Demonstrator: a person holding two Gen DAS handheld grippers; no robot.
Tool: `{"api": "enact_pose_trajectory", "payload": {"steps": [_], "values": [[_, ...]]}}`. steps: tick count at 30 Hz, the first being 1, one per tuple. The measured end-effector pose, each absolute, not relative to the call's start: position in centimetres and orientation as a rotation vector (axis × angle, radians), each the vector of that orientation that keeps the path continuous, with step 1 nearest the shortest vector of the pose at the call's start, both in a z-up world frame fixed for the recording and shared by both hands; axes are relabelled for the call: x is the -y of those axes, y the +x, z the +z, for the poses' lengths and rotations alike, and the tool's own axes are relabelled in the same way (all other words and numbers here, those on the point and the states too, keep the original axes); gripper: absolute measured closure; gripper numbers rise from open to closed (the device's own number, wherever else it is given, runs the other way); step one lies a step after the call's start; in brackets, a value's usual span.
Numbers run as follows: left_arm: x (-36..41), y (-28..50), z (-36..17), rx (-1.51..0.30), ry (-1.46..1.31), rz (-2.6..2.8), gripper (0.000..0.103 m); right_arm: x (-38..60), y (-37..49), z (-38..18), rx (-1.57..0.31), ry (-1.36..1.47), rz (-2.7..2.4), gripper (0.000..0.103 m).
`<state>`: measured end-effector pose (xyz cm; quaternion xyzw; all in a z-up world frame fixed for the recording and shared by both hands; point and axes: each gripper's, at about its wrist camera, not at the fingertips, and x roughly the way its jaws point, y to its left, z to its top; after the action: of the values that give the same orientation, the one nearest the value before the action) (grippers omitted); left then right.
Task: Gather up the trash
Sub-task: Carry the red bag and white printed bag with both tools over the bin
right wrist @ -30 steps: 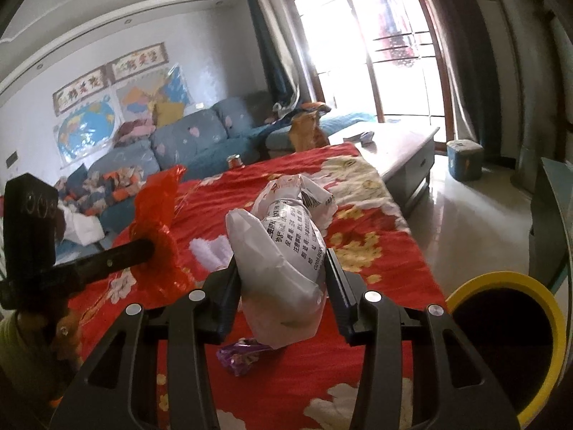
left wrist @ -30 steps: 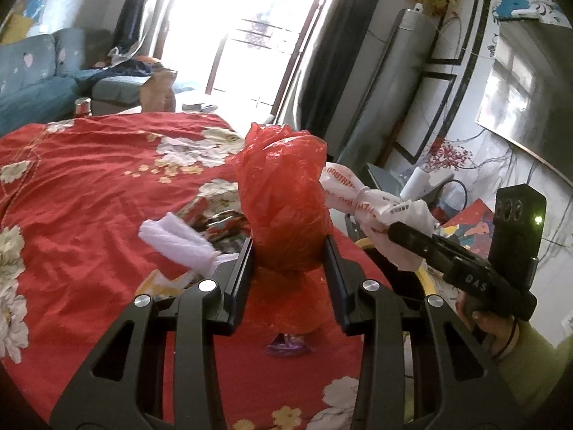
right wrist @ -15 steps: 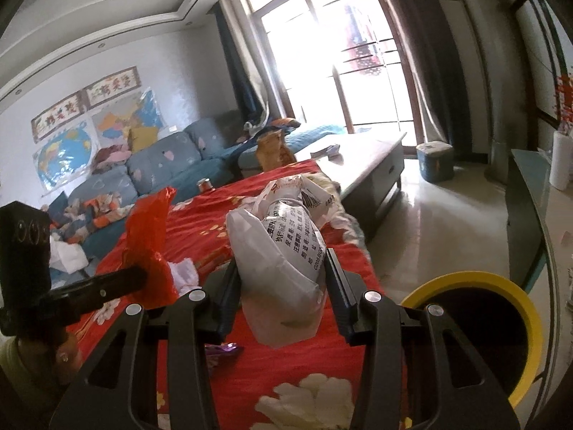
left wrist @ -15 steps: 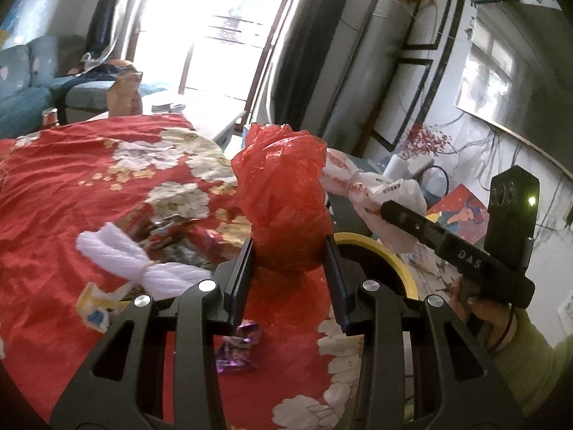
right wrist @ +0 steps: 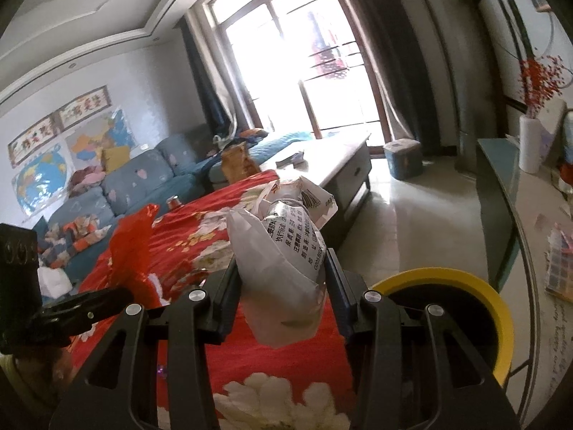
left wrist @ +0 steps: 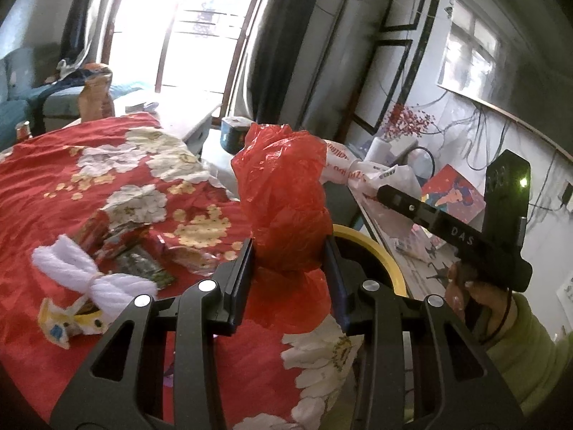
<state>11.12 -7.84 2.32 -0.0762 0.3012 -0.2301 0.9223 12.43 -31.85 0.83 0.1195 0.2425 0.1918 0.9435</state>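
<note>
My left gripper (left wrist: pixel 288 265) is shut on a crumpled red plastic bag (left wrist: pixel 284 211) and holds it above the edge of the red flowered tablecloth (left wrist: pixel 71 193). My right gripper (right wrist: pixel 283 276) is shut on a white printed plastic bag (right wrist: pixel 283 251). Both bags are held near a yellow-rimmed bin (right wrist: pixel 462 283), which stands on the floor just past the table edge; it also shows in the left wrist view (left wrist: pixel 376 247) behind the red bag. The right gripper and white bag (left wrist: pixel 361 175) show to the right in the left wrist view.
On the tablecloth lie a white yarn bundle (left wrist: pixel 89 276), several snack wrappers (left wrist: pixel 139 251) and a crumpled yellow-white wrapper (left wrist: pixel 68 319). A low coffee table (right wrist: pixel 333 157), a blue sofa (right wrist: pixel 136 186) and a teal side cabinet (right wrist: pixel 501 193) surround the area.
Both grippers have swung to the right with their bags, toward the table edge; the yellow bin has come closer and more into view.
</note>
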Motion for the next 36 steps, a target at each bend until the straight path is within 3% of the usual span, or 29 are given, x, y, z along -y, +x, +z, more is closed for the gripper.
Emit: {"api": "enact_pose_trajectory", "payload": {"steps": [36], "values": [[21.5, 16.7, -5.4, -0.847, -0.074, -0.62, 0.071, 43.6, 14.0, -6.9, -0.706, 0.417, 0.182, 0.06]]}}
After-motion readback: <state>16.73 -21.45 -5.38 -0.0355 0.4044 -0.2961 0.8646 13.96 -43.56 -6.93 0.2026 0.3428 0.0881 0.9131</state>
